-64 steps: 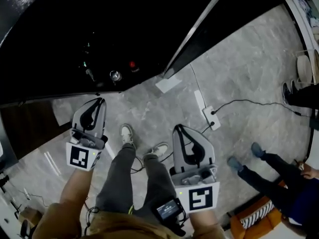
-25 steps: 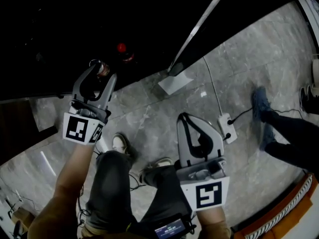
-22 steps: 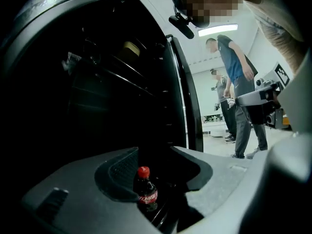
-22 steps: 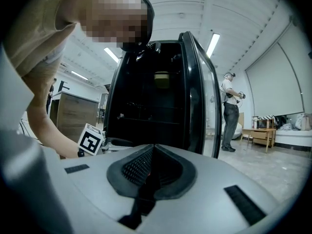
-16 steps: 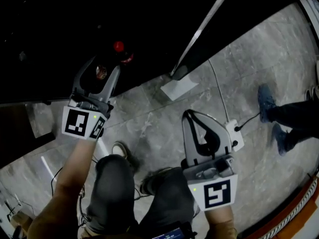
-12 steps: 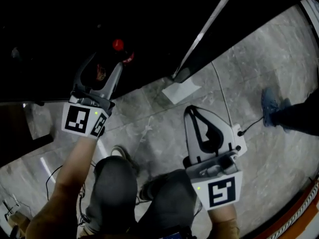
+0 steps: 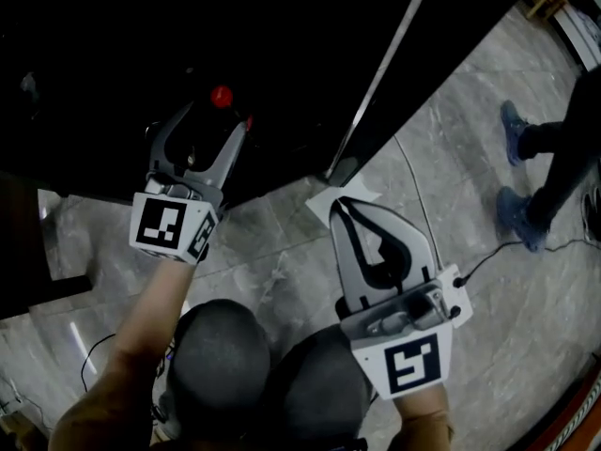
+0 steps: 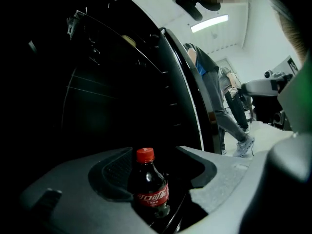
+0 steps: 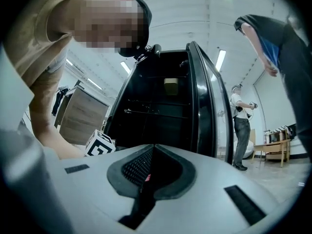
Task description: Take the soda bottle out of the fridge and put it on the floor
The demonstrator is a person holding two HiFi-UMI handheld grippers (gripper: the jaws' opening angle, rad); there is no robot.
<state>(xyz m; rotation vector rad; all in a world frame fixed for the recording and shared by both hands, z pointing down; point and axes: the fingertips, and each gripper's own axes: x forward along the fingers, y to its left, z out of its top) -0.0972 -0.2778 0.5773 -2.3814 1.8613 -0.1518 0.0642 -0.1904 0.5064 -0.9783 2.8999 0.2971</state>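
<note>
The head view is dim and underexposed. The fridge (image 7: pixel 113 26) interior reads as near-solid black, while the grey floor (image 7: pixel 470 186) carries soft, pale reflections. Straight edges bow with wide-angle distortion. In both gripper views the ceiling strip lights (image 8: pixel 209 23) blow out to white and the near foreground is soft. The right gripper view's corners darken. Small glints show on the dark soda bottle (image 8: pixel 148 191).

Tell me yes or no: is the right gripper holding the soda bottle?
No, the right gripper has its jaws closed together with nothing between them.
</note>
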